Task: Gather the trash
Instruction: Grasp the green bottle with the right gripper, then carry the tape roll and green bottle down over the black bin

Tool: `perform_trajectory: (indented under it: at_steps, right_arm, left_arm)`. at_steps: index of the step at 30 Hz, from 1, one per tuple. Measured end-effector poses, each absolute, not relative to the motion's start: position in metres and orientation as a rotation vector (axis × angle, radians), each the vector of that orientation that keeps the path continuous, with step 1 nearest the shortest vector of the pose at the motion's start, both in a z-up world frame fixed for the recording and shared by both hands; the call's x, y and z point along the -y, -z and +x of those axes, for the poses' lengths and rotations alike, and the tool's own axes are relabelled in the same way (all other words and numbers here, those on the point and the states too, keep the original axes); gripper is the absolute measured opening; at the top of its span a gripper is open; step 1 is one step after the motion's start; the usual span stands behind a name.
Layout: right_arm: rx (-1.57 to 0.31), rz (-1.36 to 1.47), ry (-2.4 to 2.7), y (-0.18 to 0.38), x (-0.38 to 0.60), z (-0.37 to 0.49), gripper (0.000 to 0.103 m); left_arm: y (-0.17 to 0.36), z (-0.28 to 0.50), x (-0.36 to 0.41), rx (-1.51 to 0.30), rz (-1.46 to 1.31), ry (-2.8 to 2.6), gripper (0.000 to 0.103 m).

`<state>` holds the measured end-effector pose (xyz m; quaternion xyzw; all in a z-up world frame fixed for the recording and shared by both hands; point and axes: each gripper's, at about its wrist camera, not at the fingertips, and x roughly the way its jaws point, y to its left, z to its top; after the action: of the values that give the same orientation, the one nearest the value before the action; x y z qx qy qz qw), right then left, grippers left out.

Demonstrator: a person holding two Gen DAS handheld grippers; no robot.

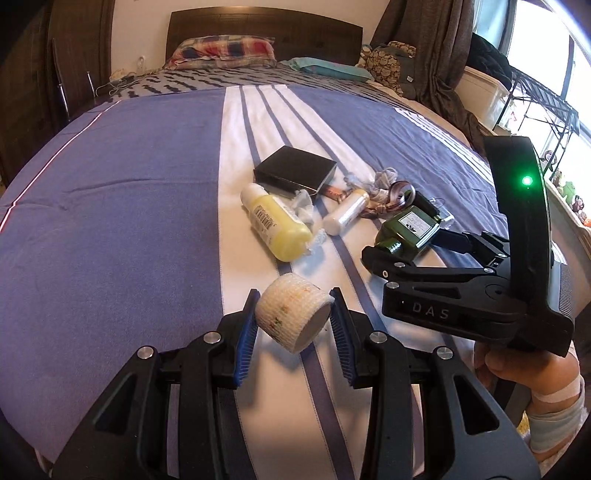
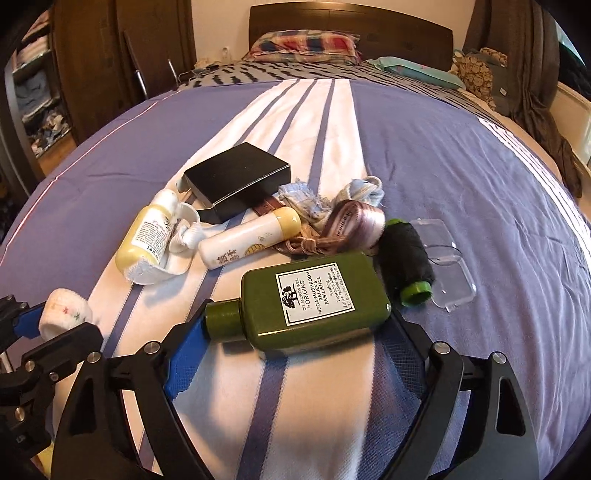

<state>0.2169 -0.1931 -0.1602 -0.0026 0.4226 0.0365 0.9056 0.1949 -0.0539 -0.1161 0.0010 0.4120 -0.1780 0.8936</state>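
Note:
My left gripper [image 1: 293, 319] is shut on a white bandage roll [image 1: 293, 317], held above the bed; the roll also shows in the right wrist view [image 2: 64, 314]. My right gripper [image 2: 299, 325] is shut on a green Origins bottle [image 2: 314, 299], held lengthwise between the blue pads; the bottle shows in the left wrist view too [image 1: 408, 230]. On the bedspread lie a yellow bottle [image 2: 142, 238], a white tube [image 2: 247, 236], a black box [image 2: 236, 182], a ribbon [image 2: 343, 229], a black thread spool [image 2: 408, 262] and a clear plastic lid [image 2: 441, 266].
The striped purple and white bedspread [image 1: 110, 206] covers a wide bed. Pillows [image 1: 225, 50] and a headboard [image 2: 351, 26] are at the far end. A wardrobe [image 2: 92, 70] stands left; curtains and a metal rack [image 1: 546, 107] stand right. White cloth scraps [image 2: 177, 243] lie among the items.

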Motion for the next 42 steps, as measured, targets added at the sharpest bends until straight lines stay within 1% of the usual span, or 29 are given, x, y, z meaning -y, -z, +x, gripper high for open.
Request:
perform_trajectory:
  at_steps: [9, 16, 23, 33, 42]
  right_arm:
    - [-0.818, 0.05, -0.091, 0.137, 0.199, 0.151, 0.087]
    - [-0.743, 0.079, -0.095, 0.11, 0.199, 0.084, 0.087]
    - [-0.693, 0.092, -0.105, 0.099, 0.195, 0.032, 0.087]
    - [-0.75, 0.081, -0.112, 0.125, 0.188, -0.011, 0.087]
    - [-0.899, 0.129, -0.129, 0.188, 0.184, -0.035, 0.087]
  left_arm:
    - [0.101, 0.151, 0.053, -0.824, 0.008, 0.364, 0.036]
    - [0.089, 0.103, 0.049, -0.795, 0.002, 0.368, 0.036]
    - [0.09, 0.055, 0.044, -0.788, -0.014, 0.381, 0.036]
    - [0.12, 0.006, 0.039, -0.846, 0.013, 0.38, 0.036]
    - [0.181, -0.012, 0.033, -0.991, 0.009, 0.364, 0.036]
